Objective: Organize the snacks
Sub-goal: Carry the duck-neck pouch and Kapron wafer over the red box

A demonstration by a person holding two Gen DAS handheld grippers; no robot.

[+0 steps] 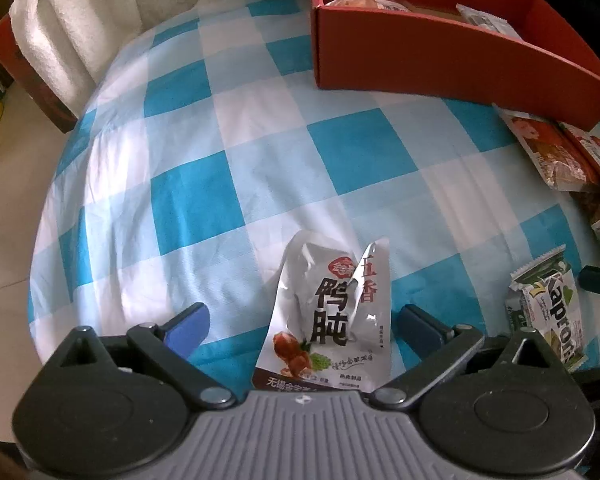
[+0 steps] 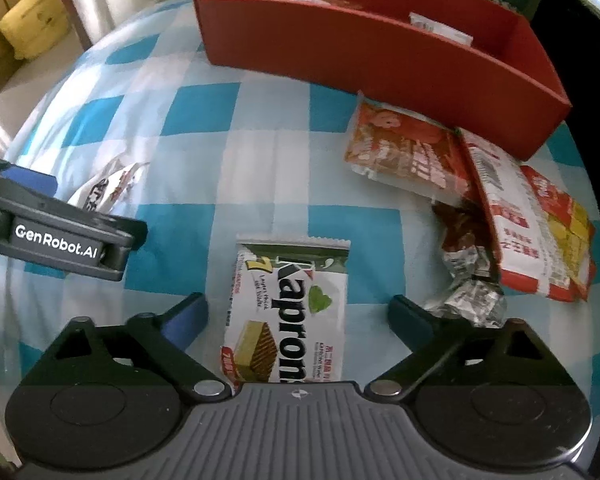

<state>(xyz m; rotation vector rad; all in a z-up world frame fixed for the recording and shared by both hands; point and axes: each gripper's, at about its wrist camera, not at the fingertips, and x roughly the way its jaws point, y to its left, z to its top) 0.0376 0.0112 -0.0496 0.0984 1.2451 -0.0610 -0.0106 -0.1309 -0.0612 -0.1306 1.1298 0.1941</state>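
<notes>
We see the red box [image 2: 380, 60] at the far side of the checked cloth [image 1: 228, 184], some packets inside, contents unclear. The left gripper [image 1: 302, 330] is spread around the silver pouch [image 1: 332, 312]; the right gripper [image 2: 298, 320] is spread around the Kaproni wafer pack [image 2: 292, 312], both lying flat.

Both cams sat low on their grippers, looking forward and down along the fingers at the checkered tablecloth [image 1: 228, 184]. The left wrist view hung close over the silver pouch [image 1: 332, 316], with the red box [image 1: 440, 60] far off at top right. The right wrist view sat just as close over the Kaprom wafer pack [image 2: 296, 312], facing the same box. Both views shared the box, the wafer pack, the pouch and the orange packet [image 2: 404, 148].
</notes>
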